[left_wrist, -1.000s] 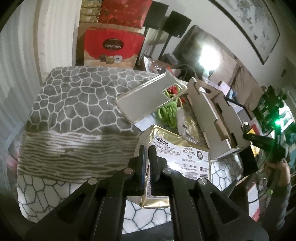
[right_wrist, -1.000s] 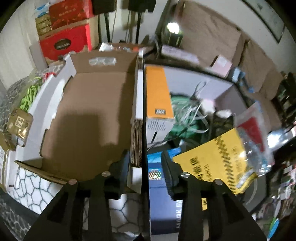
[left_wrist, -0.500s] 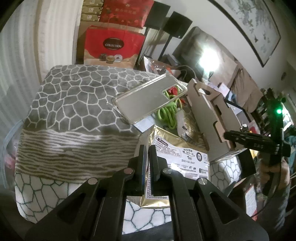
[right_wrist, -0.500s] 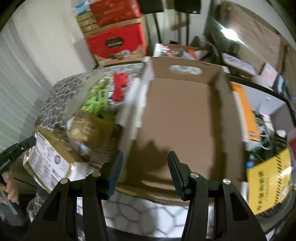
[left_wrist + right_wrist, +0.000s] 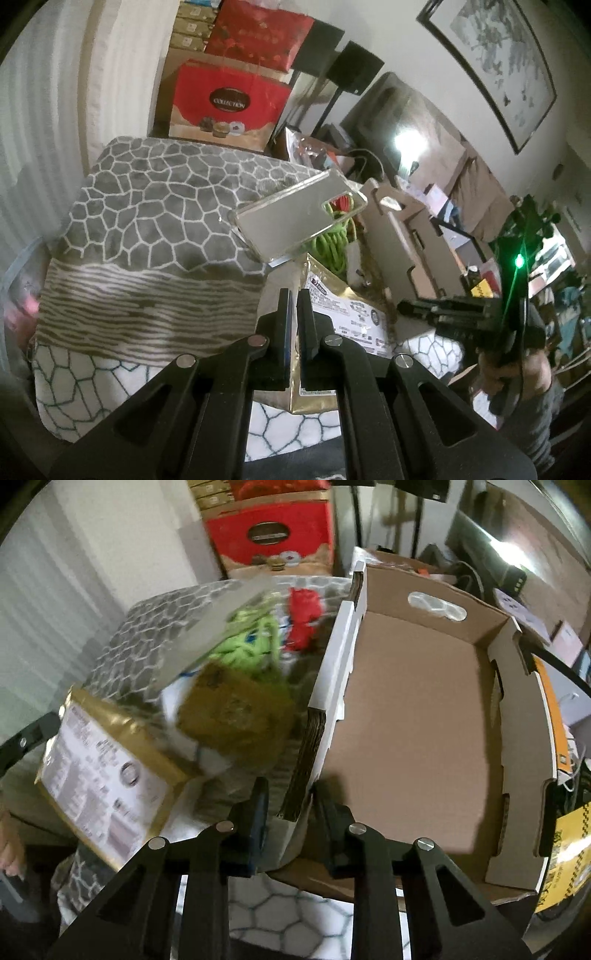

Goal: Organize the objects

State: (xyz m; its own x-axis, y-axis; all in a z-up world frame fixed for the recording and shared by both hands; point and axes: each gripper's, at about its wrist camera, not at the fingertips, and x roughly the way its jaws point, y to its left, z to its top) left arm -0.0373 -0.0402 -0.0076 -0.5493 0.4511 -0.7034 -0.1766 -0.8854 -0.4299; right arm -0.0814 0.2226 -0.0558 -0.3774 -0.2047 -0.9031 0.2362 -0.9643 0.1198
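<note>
Pebble-patterned blanket [image 5: 155, 206] under clutter; left claw [image 5: 294, 332] clamped on gold packet [image 5: 343, 314], right claw [image 5: 290, 812] closing astride cardboard box [image 5: 406, 720] wall.

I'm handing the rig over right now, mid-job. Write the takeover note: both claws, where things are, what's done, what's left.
Left claw: shut on the near edge of the gold packet, which lies on the patterned cloth.
Right claw: jaws have just been closing; they straddle the near corner of the cardboard box's left wall. Whether the pads press, I cannot tell.
Beside the box: clear phone case, green cord, red item, brown packet.
Done: nothing is in the box yet.
Left: probably move the loose items into it.
</note>
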